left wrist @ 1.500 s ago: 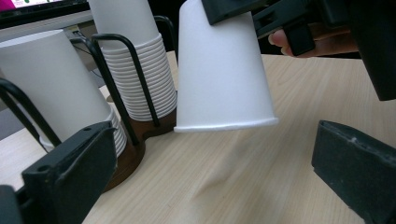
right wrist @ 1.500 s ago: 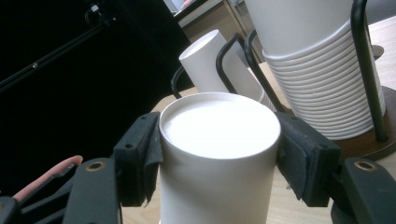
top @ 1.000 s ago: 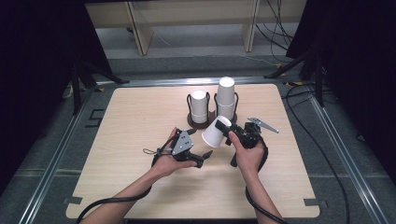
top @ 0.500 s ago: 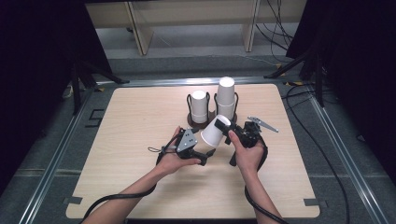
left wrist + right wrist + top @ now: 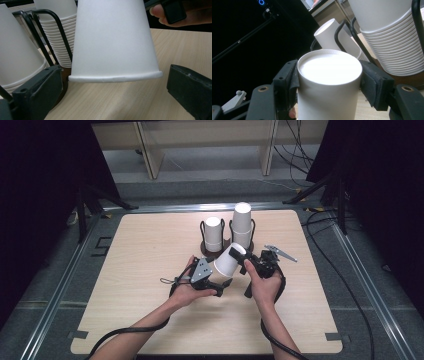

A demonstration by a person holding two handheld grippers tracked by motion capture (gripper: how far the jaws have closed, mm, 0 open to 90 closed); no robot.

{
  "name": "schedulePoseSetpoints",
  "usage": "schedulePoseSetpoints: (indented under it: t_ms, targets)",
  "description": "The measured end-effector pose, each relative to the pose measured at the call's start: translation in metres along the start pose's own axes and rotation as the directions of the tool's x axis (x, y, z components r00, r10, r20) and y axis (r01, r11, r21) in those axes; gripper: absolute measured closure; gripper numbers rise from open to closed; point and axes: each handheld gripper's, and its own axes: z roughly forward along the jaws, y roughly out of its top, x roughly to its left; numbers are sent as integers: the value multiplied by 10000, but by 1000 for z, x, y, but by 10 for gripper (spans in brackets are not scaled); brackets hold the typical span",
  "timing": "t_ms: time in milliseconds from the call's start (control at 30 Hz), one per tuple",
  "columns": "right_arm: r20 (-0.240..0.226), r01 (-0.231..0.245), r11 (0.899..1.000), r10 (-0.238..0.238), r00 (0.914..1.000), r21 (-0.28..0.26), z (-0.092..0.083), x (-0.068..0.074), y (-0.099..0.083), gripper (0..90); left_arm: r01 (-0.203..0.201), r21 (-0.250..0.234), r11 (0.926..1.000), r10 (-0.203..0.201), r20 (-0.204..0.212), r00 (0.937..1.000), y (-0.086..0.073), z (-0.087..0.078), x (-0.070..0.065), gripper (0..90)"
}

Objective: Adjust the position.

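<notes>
A single white paper cup [image 5: 229,262] is held tilted above the middle of the counter [image 5: 135,270], its closed bottom toward the right hand and its open rim slanting down toward the left. The right gripper [image 5: 246,262] has its jaws clamped on the cup near the closed bottom, one black pad pressed on each side of the wall, as the right gripper view shows plainly [image 5: 329,82]. The left gripper [image 5: 220,287] sits just under and beside the cup's rim with its jaws apart; in the left gripper view the rim [image 5: 115,78] hangs between the two pads, and it looks as if neither touches it, though the left pad is close enough that I cannot be sure. Just behind the cup stands a dark wire rack [image 5: 204,227] with two stacks of upturned white cups, a shorter stack [image 5: 213,234] on the left and a taller stack [image 5: 242,226] on the right.
</notes>
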Motion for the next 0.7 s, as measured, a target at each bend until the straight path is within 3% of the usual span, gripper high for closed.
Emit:
schedulePoseSetpoints:
  t_ms: [33,267,400,433,700]
  targets:
    - [-246,-21,10000,19,9997,-95,0,-1,0,356,16,2,10000,-16,4,10000,0,0,0,1]
    - [-100,-69,10000,69,9999,-22,0,0,-1,356,220,-182,9996,-221,-51,9997,1,3,-1,19]
    - [-311,-133,9999,130,9994,-100,0,0,-1,356,199,-62,9998,-200,-119,9997,1,4,-1,37]
    - [-47,-129,9999,129,9999,-28,0,1,0,356,208,-126,9997,-209,-144,9997,1,5,-1,40]
    - [-235,-45,9999,42,9997,-107,1,0,-1,356,197,-67,9998,-198,-115,9997,0,5,-2,71]
